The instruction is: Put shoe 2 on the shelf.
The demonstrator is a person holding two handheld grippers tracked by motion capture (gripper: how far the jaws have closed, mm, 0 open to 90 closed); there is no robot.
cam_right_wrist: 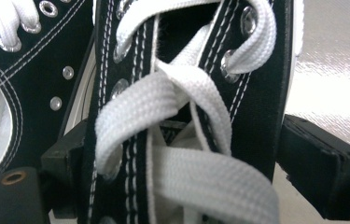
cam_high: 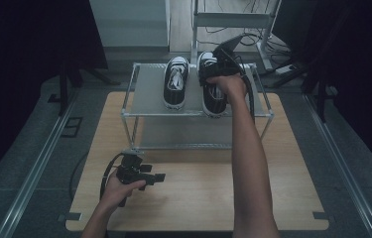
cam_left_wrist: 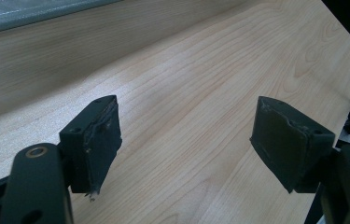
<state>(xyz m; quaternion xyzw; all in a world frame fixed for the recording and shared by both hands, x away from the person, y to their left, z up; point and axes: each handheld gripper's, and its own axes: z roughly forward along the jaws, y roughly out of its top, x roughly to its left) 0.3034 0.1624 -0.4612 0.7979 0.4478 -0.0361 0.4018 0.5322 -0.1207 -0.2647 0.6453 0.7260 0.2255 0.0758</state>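
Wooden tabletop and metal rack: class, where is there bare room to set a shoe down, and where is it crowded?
Free: the light wooden tabletop in front of the grey metal rack, and the rack's left end. Crowded: its right half, with two black-and-white canvas sneakers.

Black canvas shoe [cam_right_wrist: 256, 93], woven laces [cam_right_wrist: 163, 98]

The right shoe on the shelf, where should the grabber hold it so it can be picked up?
Grip the right shoe across its laced top, coming down from above. That part is narrow, with stiff eyelet sides, and the right gripper already straddles it there.
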